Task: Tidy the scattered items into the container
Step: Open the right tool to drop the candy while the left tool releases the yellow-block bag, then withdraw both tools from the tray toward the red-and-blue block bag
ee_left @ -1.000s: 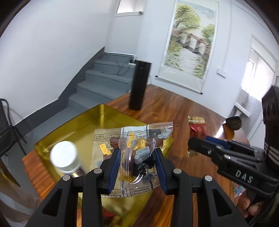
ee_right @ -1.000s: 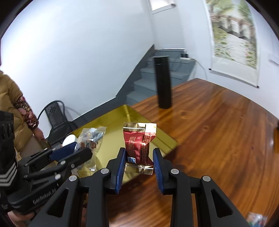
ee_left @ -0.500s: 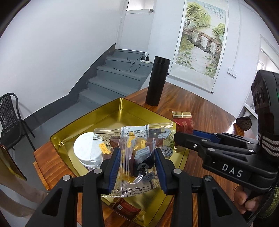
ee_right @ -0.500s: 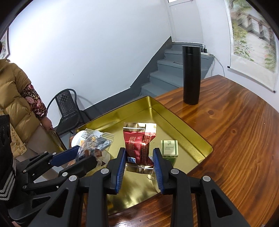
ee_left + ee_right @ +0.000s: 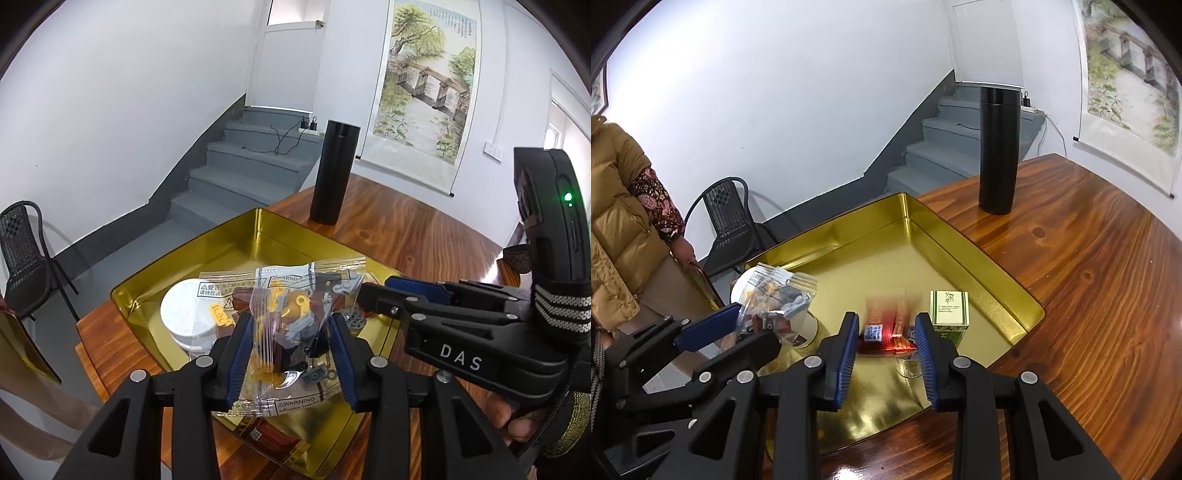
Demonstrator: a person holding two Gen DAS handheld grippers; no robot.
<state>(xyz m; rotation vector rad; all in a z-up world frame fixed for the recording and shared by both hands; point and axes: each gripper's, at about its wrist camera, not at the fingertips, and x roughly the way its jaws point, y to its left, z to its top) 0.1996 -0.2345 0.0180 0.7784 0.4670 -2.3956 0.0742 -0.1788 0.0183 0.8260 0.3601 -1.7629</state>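
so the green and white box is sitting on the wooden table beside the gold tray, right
Not quite: the green and white box stands inside the gold tray, near its right wall, not on the wooden table. The right wrist view shows it.

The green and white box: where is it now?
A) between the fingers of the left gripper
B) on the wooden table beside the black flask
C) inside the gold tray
C: the green and white box stands on the floor of the gold tray.
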